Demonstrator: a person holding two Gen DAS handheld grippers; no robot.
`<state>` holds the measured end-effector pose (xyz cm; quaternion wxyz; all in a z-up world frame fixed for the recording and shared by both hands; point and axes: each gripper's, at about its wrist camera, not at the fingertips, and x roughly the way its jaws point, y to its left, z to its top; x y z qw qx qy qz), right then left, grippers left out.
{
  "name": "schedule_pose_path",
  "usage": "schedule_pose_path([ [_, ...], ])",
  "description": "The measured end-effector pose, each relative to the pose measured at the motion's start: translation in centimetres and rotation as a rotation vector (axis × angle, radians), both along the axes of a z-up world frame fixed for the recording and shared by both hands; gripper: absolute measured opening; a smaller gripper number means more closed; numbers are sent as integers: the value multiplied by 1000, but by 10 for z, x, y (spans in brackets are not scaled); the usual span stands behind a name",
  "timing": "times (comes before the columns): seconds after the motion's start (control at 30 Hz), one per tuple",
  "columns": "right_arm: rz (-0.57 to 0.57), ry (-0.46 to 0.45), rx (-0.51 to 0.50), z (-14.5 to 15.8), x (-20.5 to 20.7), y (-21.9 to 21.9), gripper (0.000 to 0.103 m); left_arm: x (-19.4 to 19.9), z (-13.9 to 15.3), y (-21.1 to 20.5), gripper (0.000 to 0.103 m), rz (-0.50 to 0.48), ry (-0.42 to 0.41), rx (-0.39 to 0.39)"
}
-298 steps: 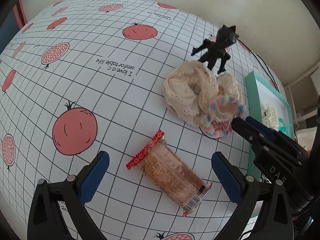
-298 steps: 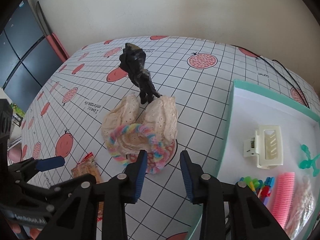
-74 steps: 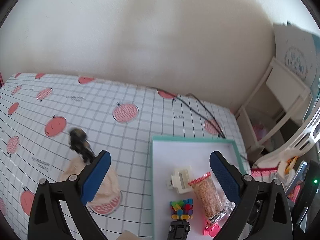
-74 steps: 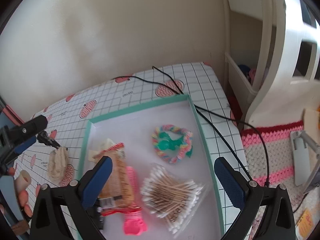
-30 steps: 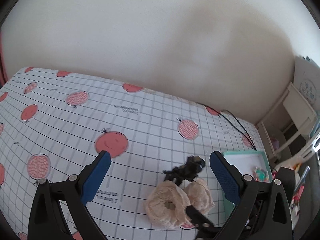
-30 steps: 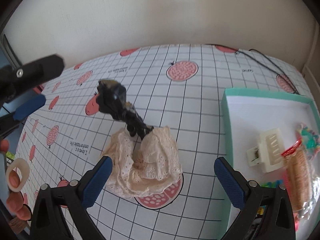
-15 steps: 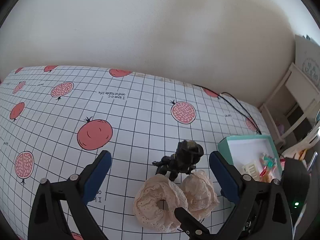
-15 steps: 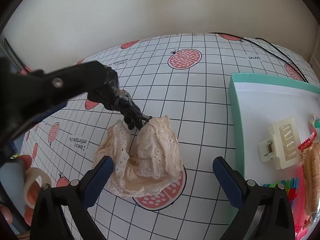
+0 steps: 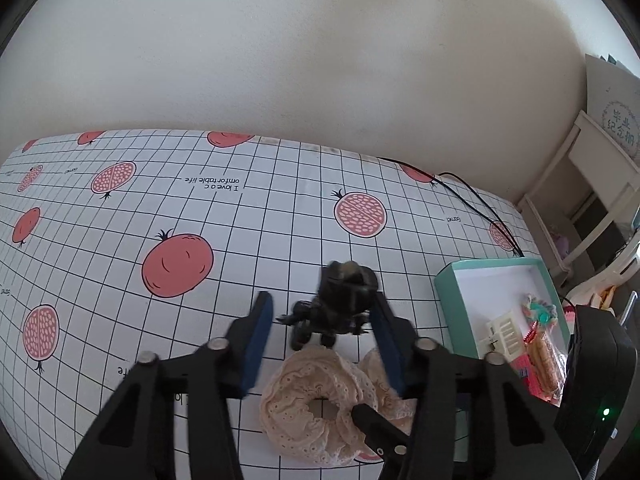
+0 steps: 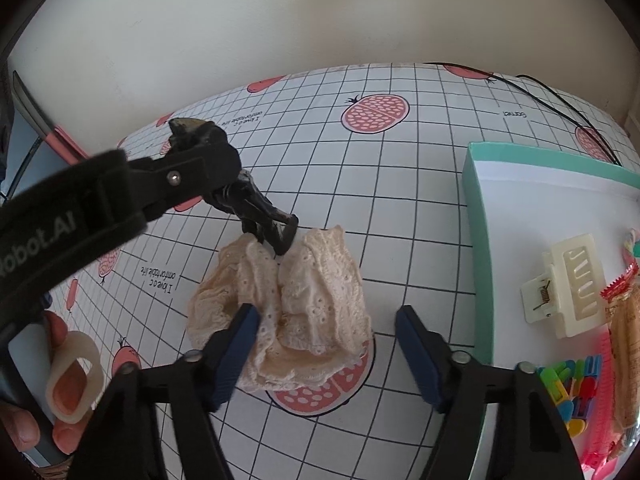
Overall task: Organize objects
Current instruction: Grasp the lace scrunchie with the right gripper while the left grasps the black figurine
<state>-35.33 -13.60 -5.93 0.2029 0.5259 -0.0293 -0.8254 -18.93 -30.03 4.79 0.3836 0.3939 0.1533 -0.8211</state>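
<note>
Black plastic fills the gap ahead of my left gripper (image 9: 323,322): the dark toy figure (image 9: 338,306) stands between its blue pads (image 9: 256,336), which sit partly apart, the right pad at the figure's side and the left one just clear, so nothing is clamped. Just below the figure, nearer me, lies the cream lace scrunchie (image 10: 296,312) on the pomegranate tablecloth (image 9: 180,216). My right gripper (image 10: 326,350) is spread wide over that scrunchie, holding nothing. Off to its right sits the teal tray (image 10: 476,216) with a cream hair clip (image 10: 568,300) inside.
</note>
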Motion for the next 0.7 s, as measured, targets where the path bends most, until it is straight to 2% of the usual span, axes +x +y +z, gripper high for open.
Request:
schedule_pose_path([
  [0.03,1,2,2,0,0,0,66,0,-1,-1,39,3,-2,2],
  [0.1,2,8,1,2,1,1,59,2,-1,-2,38,6,-1,2],
  [0.13,4,6,-11,3,1,2,49,3,-1,-2,37,7,-2,-2],
  [0.17,1,1,-25,3,1,4,44,3,-1,-2,37,9,0,-3],
  [0.3,-2,4,-29,3,1,5,33,6,0,-4,36,15,12,-2],
  [0.37,-7,9,-28,5,2,7,24,6,2,-4,27,16,15,-5],
  [0.4,-9,11,-28,6,2,8,23,6,4,-4,23,16,21,-9],
  [0.53,-12,13,-29,8,2,9,14,7,3,-5,23,14,24,-1],
  [0.7,-15,24,-17,14,3,10,12,8,5,-5,22,14,40,4],
])
